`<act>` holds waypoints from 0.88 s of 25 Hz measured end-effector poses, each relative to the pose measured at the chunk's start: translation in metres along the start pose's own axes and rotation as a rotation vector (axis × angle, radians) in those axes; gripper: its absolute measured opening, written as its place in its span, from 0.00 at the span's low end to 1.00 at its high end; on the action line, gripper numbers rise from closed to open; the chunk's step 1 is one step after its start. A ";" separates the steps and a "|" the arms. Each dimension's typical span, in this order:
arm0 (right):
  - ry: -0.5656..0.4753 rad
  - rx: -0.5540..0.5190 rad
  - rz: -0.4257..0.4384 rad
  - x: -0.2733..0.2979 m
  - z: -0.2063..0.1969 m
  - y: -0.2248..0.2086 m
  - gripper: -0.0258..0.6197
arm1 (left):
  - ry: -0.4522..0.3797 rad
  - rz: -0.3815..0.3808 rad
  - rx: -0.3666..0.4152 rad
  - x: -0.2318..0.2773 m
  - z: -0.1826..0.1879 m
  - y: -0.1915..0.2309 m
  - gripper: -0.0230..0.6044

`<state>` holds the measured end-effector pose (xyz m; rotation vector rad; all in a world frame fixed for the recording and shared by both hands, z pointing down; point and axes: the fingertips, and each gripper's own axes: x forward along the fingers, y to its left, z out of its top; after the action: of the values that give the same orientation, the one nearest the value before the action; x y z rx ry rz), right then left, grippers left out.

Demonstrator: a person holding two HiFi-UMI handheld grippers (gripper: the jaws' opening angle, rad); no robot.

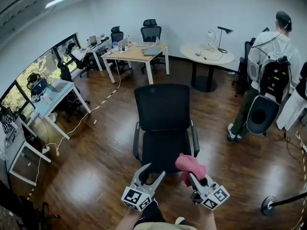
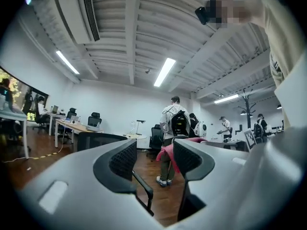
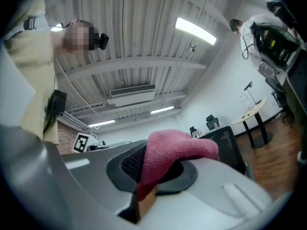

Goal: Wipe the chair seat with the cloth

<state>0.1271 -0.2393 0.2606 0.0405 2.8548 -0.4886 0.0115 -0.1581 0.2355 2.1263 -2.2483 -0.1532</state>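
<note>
Right gripper (image 1: pixel 193 176) pinches the pink cloth (image 1: pixel 188 165), raised near the chair seat's (image 1: pixel 163 147) front right corner. Left gripper (image 1: pixel 151 172) stands slightly spread, empty. We'd lower the cloth flat onto the seat, grip firm, then sweep in overlapping strokes.

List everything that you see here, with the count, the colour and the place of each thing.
chair: one, black, centre, seat toward the grippers.
cloth: one, pink, in the right gripper's jaws.
desk: one, light wood, back centre.
back chairs: two, black, behind the desk.
round table: one, pale, back right.
lamp: one, black, on the round table.
side desks: at least two, pale, far left.
person: one standing in full view, pale top, right.
left gripper: one, grey, bottom centre, jaws apart, empty.
right gripper: one, grey, beside it, shut on the cloth.
</note>
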 end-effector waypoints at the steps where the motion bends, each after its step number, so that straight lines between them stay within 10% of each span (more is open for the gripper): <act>1: 0.011 -0.013 -0.013 -0.006 0.001 0.004 0.06 | 0.009 0.017 0.014 -0.010 0.002 -0.013 0.40; 22: 0.148 -0.255 -0.170 0.044 0.007 0.095 0.07 | -0.071 0.258 0.125 -0.140 0.039 0.048 0.39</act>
<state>0.0928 -0.1521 0.2128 -0.2219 3.0582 -0.1545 -0.0318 -0.0146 0.2063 1.8874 -2.6110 -0.0807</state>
